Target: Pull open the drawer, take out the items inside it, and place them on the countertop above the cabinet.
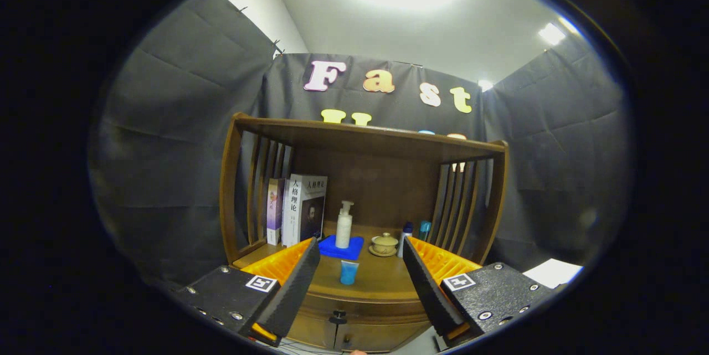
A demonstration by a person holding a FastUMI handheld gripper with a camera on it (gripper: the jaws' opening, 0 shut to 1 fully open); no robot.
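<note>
Gripper (360,283) spread, empty; drawer (354,308) knob (338,319) at 6 o'clock, shut; prob. stiff wood, grab knob; tabletop (382,280) w/ blue cup (349,272) at 12.

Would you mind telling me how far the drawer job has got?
Nothing looks done yet: the drawer under the countertop looks closed, its dark knob untouched. The gripper has its jaws wide open and empty, facing the cabinet. Still left: pulling the drawer open and lifting its contents onto the countertop.
</note>
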